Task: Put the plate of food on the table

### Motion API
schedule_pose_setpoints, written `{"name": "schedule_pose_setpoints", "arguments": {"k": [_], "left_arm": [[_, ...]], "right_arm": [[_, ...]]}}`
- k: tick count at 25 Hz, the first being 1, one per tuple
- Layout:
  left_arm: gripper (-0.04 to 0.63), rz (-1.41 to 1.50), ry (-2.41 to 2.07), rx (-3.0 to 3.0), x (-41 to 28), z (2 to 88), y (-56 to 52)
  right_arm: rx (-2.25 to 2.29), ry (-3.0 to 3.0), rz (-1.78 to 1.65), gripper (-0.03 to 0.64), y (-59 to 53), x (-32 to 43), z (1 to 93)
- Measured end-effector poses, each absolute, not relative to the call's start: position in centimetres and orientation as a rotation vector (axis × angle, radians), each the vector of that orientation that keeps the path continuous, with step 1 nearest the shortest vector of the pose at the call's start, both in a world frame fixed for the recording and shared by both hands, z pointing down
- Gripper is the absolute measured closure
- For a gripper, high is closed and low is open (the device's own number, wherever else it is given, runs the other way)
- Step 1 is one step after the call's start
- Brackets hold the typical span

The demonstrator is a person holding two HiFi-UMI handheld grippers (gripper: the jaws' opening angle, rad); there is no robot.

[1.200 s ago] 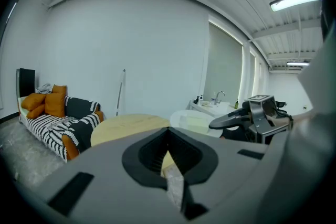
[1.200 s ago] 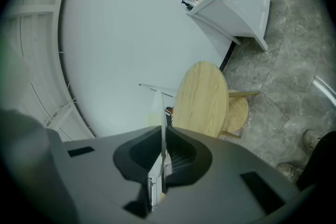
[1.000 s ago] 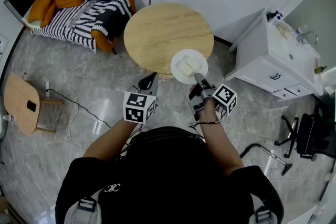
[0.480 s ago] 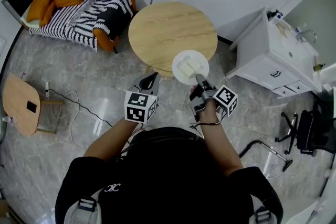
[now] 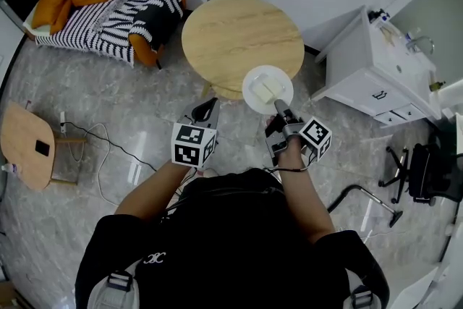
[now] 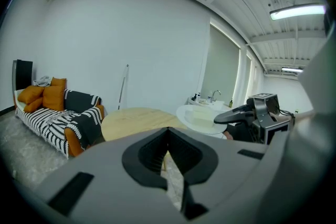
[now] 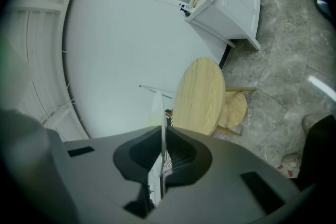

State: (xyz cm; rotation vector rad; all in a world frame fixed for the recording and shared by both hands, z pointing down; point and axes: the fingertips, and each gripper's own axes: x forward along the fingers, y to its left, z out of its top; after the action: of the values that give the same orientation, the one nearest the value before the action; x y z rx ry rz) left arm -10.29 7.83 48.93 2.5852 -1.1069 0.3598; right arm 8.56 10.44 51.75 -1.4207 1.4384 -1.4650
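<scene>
Plate of food (image 5: 268, 89) hangs in the air at the near right edge of the round wooden table (image 5: 228, 36), not resting on it. Its near rim is hidden inside the right gripper (image 5: 279, 108), whose jaws are closed narrowly on that rim. In the right gripper view the plate is only a thin white line, edge-on between the jaws (that camera is rolled sideways, so the line stands upright), and none of the food shows there. In the head view the food (image 5: 265, 91) is a pale, blocky piece in the middle of the plate, too small to name. The left gripper view shows the plate lying level, face up. Being round, the plate has no long axis; the grip is on the side nearest the person. The left gripper (image 5: 207, 109) hovers to the plate's left, near the table's edge, with its jaws together and nothing between them. The person's head and shoulders cover the floor below.
</scene>
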Motion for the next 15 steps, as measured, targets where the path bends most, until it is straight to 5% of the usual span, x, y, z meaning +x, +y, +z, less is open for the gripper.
{"name": "schedule_pose_setpoints", "arguments": {"k": [15], "left_arm": [[0.588,0.413,-1.068,2.593,-10.3,50.3,6.5]], "right_arm": [[-1.416,1.396,-1.45,0.592,9.3,9.3,52.8]]}}
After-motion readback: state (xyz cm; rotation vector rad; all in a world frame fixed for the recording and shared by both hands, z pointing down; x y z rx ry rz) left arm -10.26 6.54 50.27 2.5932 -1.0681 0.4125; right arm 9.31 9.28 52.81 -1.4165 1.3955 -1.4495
